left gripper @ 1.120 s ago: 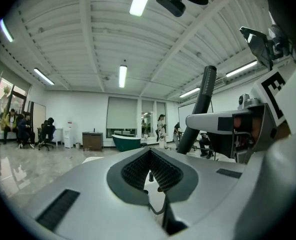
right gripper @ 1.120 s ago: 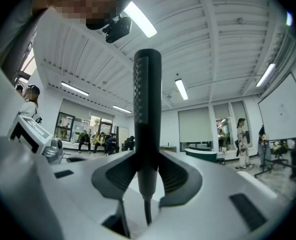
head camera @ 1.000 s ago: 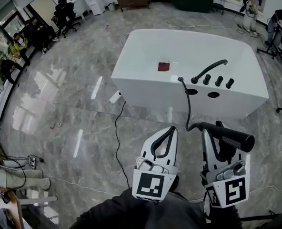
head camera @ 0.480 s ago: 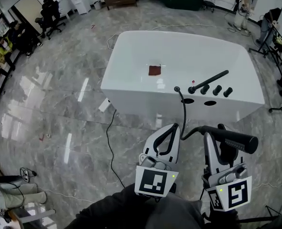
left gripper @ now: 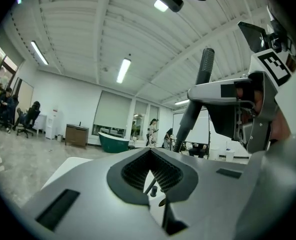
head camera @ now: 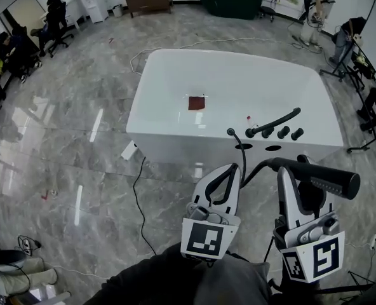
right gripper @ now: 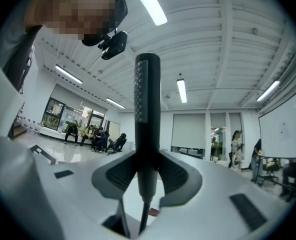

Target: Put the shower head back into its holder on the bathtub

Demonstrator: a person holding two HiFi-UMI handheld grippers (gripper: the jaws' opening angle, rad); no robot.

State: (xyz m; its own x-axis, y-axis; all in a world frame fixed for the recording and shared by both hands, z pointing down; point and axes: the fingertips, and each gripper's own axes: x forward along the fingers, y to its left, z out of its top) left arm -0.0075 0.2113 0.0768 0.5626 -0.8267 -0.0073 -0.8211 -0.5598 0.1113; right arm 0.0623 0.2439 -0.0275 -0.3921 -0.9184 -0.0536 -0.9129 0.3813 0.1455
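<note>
Clamping the black stick-shaped shower head (head camera: 324, 181) in the right gripper (head camera: 294, 170), well short of the white oval bathtub (head camera: 175, 107). Pressing the left gripper (head camera: 229, 170) shut on nothing. Covering the handle's middle with the right jaws. Standing over glossy grey marble floor (head camera: 80, 138).

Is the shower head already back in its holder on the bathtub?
No, the right claw grips the shower head over the floor, in front of the bathtub.
</note>
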